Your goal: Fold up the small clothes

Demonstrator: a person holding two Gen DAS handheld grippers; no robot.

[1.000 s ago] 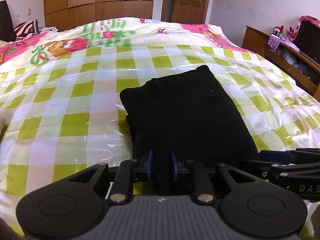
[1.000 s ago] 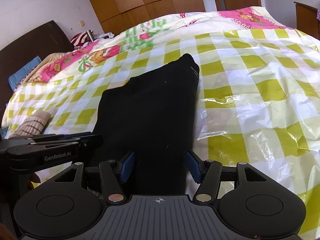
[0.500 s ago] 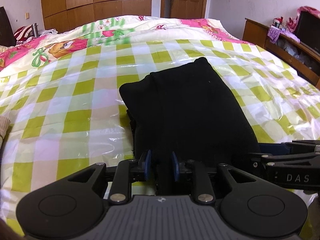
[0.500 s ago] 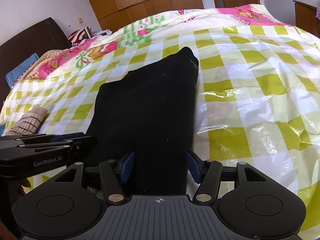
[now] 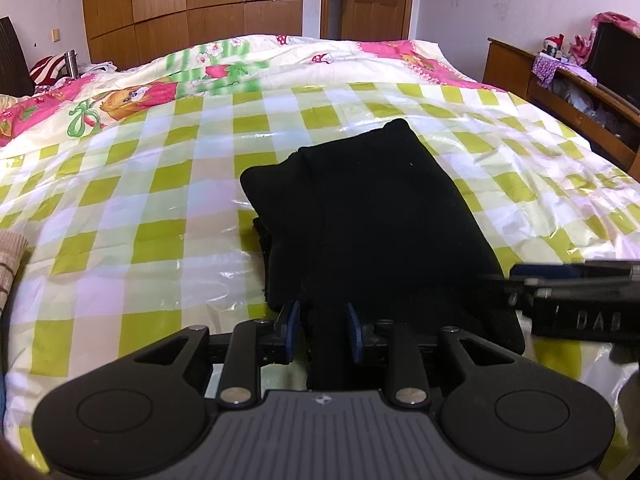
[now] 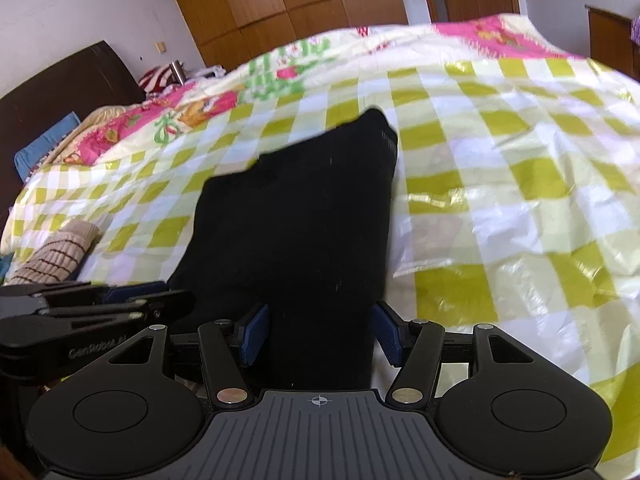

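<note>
A black garment lies lengthwise on the yellow-checked plastic sheet over the bed. It also shows in the right wrist view. My left gripper is shut on the garment's near edge, cloth bunched between the blue pads. My right gripper holds the near edge further right, its pads wider apart with cloth filling the gap. Each gripper shows at the side of the other's view, the right one and the left one.
A beige striped knit item lies at the left on the bed. A floral quilt covers the far half. A wooden cabinet stands at the right, wardrobes and a door behind.
Both grippers have lifted the near edge of the black garment upward. The bed looks lower and further away now. The right view is blurred from motion.
</note>
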